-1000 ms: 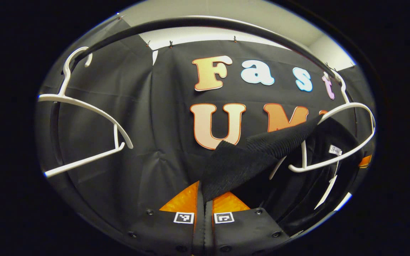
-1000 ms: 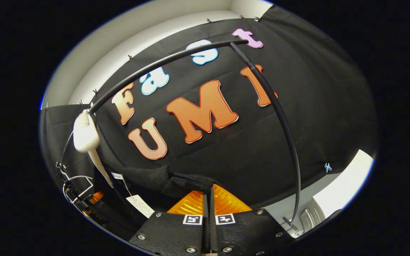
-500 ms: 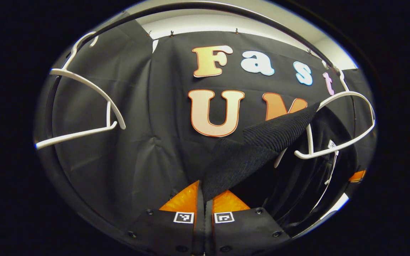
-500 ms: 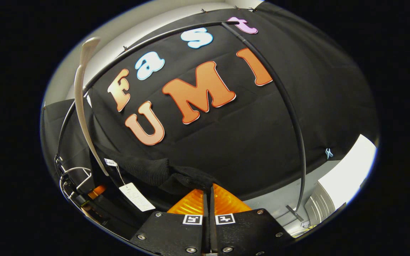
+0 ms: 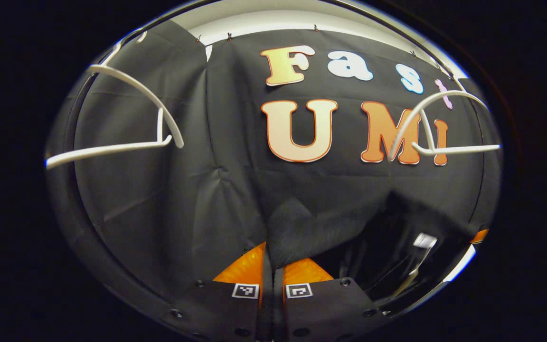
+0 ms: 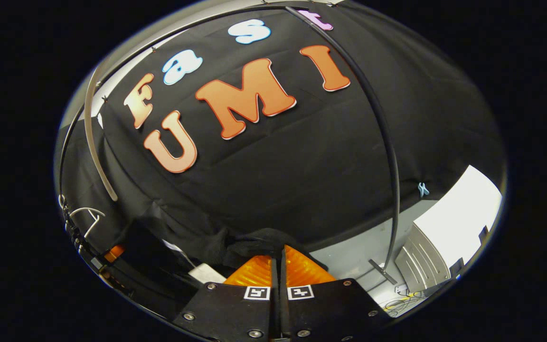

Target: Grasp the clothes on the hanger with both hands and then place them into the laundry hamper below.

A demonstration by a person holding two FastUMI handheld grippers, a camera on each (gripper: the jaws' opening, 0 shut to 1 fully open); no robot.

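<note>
- Left gripper (image 5: 273,266): jaws drawn close together, with a fold of the black garment (image 5: 316,228) pinched between them.
- Right gripper (image 6: 279,266): jaws likewise nearly closed, clamped on another bunched edge of the garment (image 6: 249,244).
- Garment position, left gripper view: the cloth hangs slack below the white hanger (image 5: 437,126) and is well apart from it; the hanger's arms and crossbar are bare. A white tag (image 5: 425,240) shows on the garment, low beneath the hanger.
- A second white hanger (image 5: 126,118) hangs on the black rail (image 6: 378,123) to the far side, also bare.
- Right gripper view: the rail arcs overhead and its upright drops toward the grey floor (image 6: 349,259); the garment sits low, well under the rail.
- Progress, as judged: the two-handed grasp is made and the garment is off the hanger, so the first part of the task looks complete.
- Remaining, as judged: lower the garment into the laundry hamper and release both grips. Where the hamper stands relative to the hanger cannot be told.
- Risk: slack cloth may catch the hamper's edge on descent.
</note>
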